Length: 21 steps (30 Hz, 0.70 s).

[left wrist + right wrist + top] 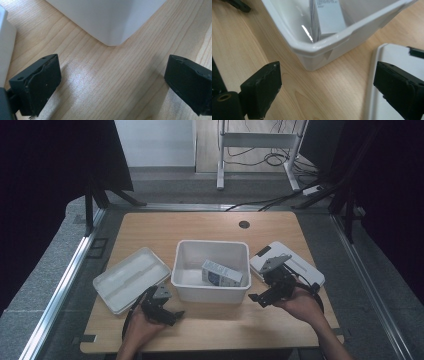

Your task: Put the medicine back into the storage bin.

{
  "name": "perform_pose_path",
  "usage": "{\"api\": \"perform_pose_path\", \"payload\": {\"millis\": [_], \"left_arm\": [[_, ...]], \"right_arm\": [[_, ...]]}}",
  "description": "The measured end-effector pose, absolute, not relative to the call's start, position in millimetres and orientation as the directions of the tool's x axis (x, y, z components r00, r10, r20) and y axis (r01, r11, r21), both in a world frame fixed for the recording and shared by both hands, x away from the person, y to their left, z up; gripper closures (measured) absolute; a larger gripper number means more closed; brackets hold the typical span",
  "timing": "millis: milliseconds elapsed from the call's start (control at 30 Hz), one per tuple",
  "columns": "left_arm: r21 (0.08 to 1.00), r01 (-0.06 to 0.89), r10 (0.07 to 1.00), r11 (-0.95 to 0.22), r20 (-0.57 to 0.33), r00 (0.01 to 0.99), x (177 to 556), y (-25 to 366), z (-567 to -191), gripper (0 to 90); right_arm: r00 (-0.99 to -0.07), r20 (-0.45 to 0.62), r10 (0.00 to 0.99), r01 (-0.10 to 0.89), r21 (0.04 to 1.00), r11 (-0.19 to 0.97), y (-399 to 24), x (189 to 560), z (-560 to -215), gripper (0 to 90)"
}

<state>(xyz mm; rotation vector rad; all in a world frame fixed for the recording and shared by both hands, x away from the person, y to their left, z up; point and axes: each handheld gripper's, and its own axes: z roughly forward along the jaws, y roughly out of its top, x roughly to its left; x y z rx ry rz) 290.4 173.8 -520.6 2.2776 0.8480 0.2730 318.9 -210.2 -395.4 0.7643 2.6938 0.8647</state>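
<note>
I find a white plastic bin (210, 290) at the middle of the wooden table (210, 227), open side up. Inside it a small carton (221, 273) with white and dark printed faces lies tilted against the bin's right wall; in the right gripper view I see the same carton (329, 17) standing close behind the near rim. To the left of the bin, just beside it, lies a white lid (131, 278) with a recessed top. To the right of the bin lies a flat white tray (300, 265), partly covered by my right hand's tool.

The left gripper (162, 307) sits low over the table's near edge, in front of the bin's left corner, held by the left hand (140, 322). Its jaws are spread wide with nothing between them but bare wood; the bin's rounded outer corner (112, 22) stands beyond them, apart from both.

The right gripper (272, 287) hangs at the bin's right front corner, held by the right hand (302, 305). Its jaws are likewise spread and hold nothing. One jaw is over the table, the other over the edge of the tray (384, 82); the bin's corner (317, 52) lies between and beyond them, untouched.
</note>
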Motion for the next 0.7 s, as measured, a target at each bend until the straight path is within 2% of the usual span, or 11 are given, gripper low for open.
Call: {"api": "perform_pose_path", "payload": {"millis": [400,700], "left_arm": [[0.666,0.499,0.643,-0.555,-0.037,0.765,290.2,173.8,-520.7,0.8],[0.666,0.499,0.643,-0.555,-0.037,0.765,290.2,173.7,-520.7,0.8]], "right_arm": [[-0.804,0.031,0.594,0.466,0.653,0.597,-212.7,306.8,-463.4,4.6],[-0.782,0.034,0.622,0.480,0.669,0.567,-218.7,301.1,-492.9,2.5]]}}
